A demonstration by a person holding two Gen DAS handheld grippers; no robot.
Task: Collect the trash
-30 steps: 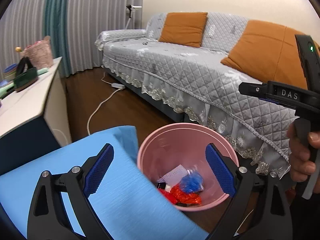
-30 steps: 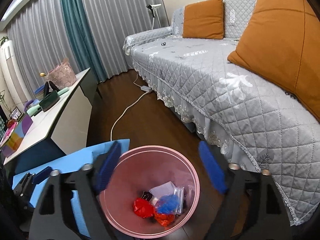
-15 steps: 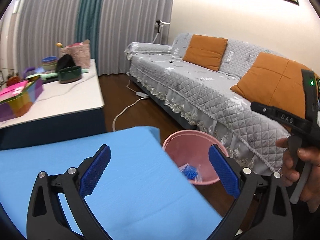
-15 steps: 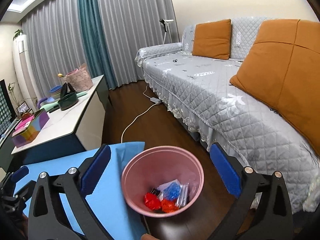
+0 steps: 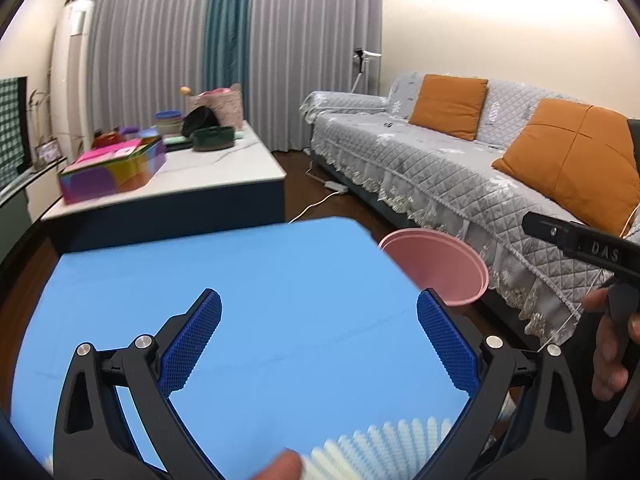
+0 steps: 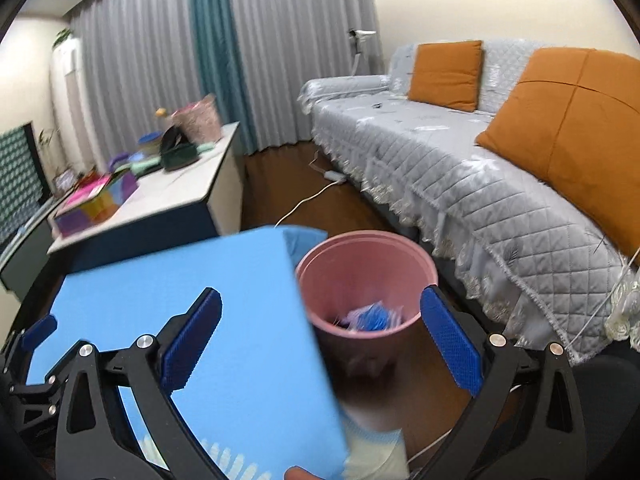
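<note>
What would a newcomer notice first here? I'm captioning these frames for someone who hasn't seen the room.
The bright blue mat fills the foreground under both open tongs. Just past its right edge stands the pink bin on the dark floor, with blue wrappers inside. Behind it runs the grey quilted sofa with orange cushions.

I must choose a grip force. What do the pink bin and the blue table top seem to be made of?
The pink bin looks like thin moulded plastic: smooth wall, even colour, soft sheen. The blue table top looks like matte foam or rubber mat: flat colour, no shine, rounded corner. This is less certain.
</note>
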